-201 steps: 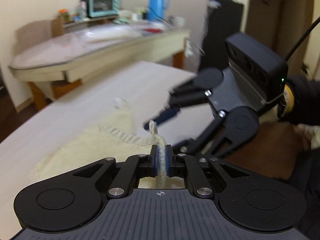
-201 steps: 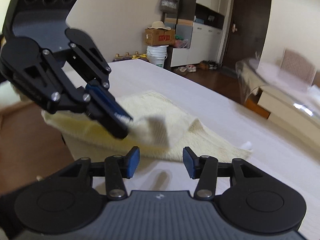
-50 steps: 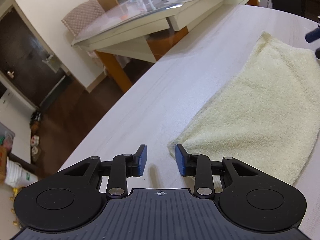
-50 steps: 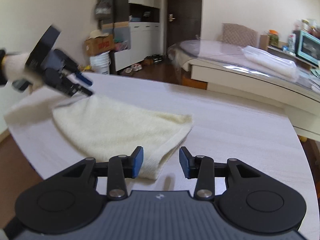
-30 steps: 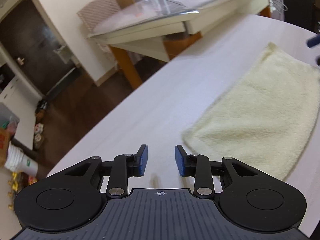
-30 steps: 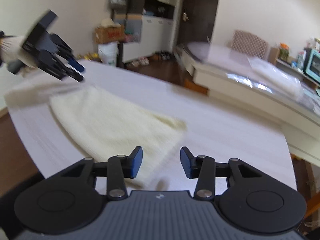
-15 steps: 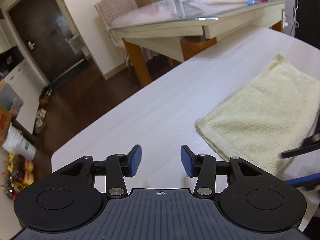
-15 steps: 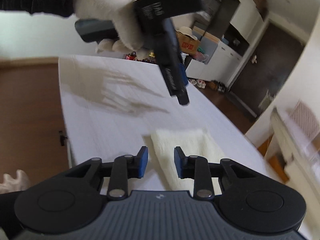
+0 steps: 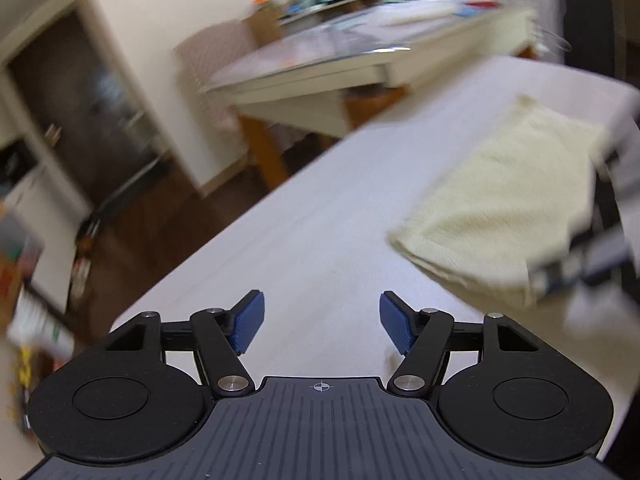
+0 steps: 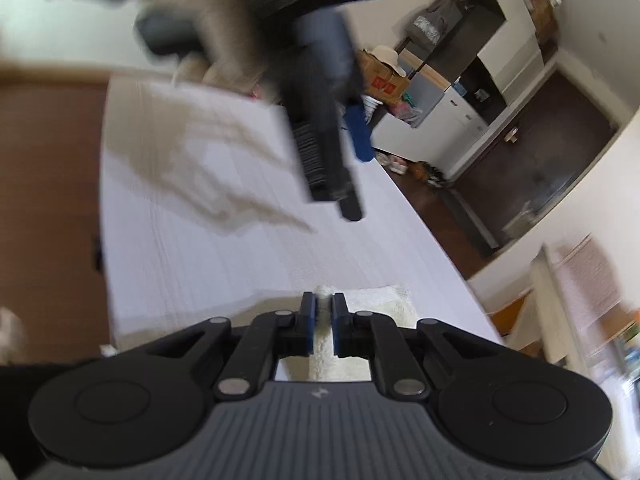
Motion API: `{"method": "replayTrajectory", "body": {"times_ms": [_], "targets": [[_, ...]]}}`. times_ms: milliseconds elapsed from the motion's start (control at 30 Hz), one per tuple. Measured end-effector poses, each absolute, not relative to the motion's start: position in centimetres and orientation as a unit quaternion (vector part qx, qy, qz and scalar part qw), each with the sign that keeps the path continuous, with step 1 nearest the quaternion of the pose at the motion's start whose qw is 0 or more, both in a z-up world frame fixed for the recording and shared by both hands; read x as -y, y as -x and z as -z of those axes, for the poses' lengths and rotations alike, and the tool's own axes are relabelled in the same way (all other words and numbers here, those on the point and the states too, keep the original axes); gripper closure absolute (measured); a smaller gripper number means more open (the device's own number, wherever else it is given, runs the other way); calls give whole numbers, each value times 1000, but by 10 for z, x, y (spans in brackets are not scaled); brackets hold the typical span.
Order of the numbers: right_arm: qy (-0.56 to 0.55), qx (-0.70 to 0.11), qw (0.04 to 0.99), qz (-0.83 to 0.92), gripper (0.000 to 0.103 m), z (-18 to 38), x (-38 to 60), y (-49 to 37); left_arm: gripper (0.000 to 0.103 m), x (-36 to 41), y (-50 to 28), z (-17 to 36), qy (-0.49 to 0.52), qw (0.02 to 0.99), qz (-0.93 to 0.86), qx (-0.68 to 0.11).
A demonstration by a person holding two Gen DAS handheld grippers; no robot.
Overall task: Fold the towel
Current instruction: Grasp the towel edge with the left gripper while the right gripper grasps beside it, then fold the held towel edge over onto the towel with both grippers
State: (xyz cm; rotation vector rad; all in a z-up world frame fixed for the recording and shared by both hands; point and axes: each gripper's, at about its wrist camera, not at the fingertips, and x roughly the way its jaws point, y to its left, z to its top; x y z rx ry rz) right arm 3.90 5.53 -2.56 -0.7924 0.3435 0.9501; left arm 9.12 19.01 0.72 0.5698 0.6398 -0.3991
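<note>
Pinching a corner of the towel (image 10: 362, 300): right gripper (image 10: 322, 322), blue pads pressed together on the cream terry at the near edge, fabric showing between and below the fingers. Resting folded flat on the pale surface (image 10: 192, 256), towel otherwise lying toward the right side of the left wrist view (image 9: 504, 208), edges doubled at the near fold. Hovering over bare surface (image 9: 304, 232), well clear of the towel: left gripper (image 9: 322, 322), jaws opening, nothing between the blue pads (image 9: 250, 320). Blurred in the right wrist view, left gripper (image 10: 352, 176) held in a white-gloved hand (image 10: 224, 32), pointing down toward the surface and casting a shadow (image 10: 224, 184) on it. Blurred too at the right edge of the left wrist view, right gripper (image 9: 560, 276) at the towel's near corner. Standing beyond the surface: a second table (image 9: 360, 64) and a chair (image 9: 212, 68).
</note>
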Motion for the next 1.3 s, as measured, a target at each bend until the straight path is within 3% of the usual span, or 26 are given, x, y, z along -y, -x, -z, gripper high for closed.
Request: {"method": "replayTrajectory", "body": {"times_ms": [267, 433, 533, 567, 600, 1000, 1300], "targets": [[224, -225, 807, -497, 94, -23, 14, -66, 36, -150, -62, 4, -368, 846, 298, -245], [223, -232, 793, -517, 94, -35, 30, -58, 49, -120, -54, 13, -433, 808, 339, -210], [224, -237, 787, -524, 94, -35, 39, -52, 66, -106, -47, 15, -464, 781, 370, -193], [221, -239, 787, -525, 94, -35, 40, -50, 77, -104, -45, 16, -470, 774, 377, -194], [218, -240, 786, -526, 94, -35, 41, -49, 94, -101, -43, 17, -479, 762, 387, -200], [140, -246, 772, -569, 94, -22, 66, -27, 97, -80, -5, -9, -576, 646, 430, -257], [4, -235, 844, -483, 94, -20, 125, -66, 97, -29, -62, -35, -617, 617, 432, -230]]}}
